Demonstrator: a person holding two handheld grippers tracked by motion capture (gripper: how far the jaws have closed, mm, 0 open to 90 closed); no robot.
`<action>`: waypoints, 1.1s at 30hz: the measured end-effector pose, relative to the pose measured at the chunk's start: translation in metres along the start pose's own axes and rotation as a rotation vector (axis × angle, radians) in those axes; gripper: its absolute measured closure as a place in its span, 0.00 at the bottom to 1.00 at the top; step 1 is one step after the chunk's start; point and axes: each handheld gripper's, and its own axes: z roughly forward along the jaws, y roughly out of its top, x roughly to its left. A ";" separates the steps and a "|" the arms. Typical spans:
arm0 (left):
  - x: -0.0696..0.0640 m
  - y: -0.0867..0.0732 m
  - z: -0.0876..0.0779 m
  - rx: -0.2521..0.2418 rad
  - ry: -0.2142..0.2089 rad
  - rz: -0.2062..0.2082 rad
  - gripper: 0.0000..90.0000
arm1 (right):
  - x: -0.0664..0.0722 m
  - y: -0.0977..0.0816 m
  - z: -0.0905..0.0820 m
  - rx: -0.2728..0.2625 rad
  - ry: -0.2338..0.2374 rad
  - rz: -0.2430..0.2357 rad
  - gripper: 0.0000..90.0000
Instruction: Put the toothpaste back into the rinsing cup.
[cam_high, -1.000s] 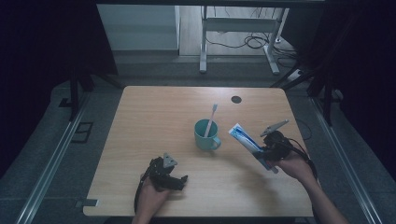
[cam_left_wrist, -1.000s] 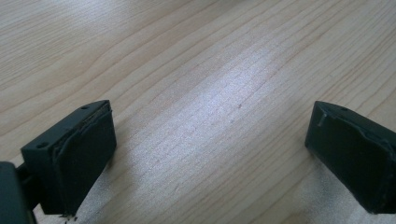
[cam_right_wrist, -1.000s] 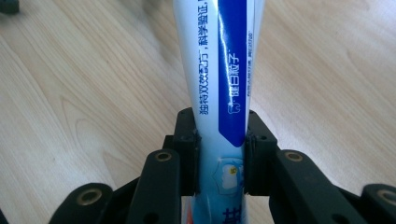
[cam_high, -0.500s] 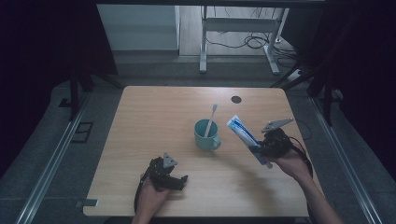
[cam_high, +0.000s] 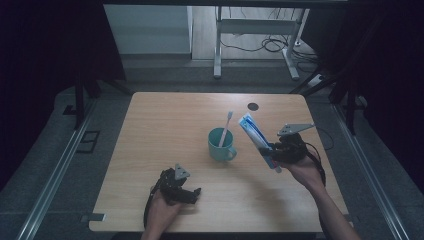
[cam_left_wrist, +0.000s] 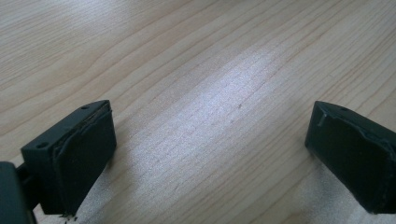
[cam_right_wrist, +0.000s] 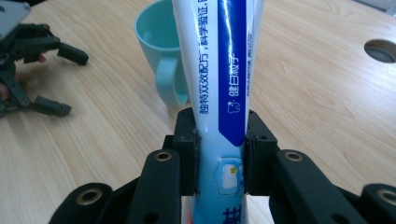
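1. Two black two-jaw grippers work over a pale wooden table (cam_high: 150, 130) with fine straight grain and rounded corners.
2. The right gripper (cam_right_wrist: 220, 154) clamps a glossy white-and-blue toothpaste tube (cam_right_wrist: 224, 70), its flat rubber pads pressed into both sides of the soft plastic near one end.
3. Seen from the high view, the toothpaste tube (cam_high: 255, 137) slants up and away from the right gripper (cam_high: 270, 152), held in the air just right of a mug (cam_high: 220, 145).
4. The mug is smooth, teal and cylindrical with a looped handle; a slim toothbrush (cam_high: 226, 127) stands in it, leaning on the rim.
5. The left gripper (cam_high: 192, 194) sits low at the table's near edge, well apart from the mug, its jaws spread wide over nothing.
6. In the left gripper view, its blocky matte pads (cam_left_wrist: 81, 158) frame bare wood with a soft sheen.
7. A small dark round hole (cam_high: 253, 106) marks the tabletop's far side.
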 end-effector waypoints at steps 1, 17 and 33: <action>0.000 0.000 0.000 0.000 0.000 0.000 0.02 | 0.001 0.001 0.001 -0.005 -0.001 0.000 0.79; 0.000 0.000 0.000 0.003 0.000 0.001 0.02 | 0.011 0.024 0.023 -0.084 0.005 0.000 0.79; 0.000 0.000 0.000 0.004 -0.002 0.005 0.02 | 0.018 0.053 0.040 -0.176 0.018 -0.004 0.79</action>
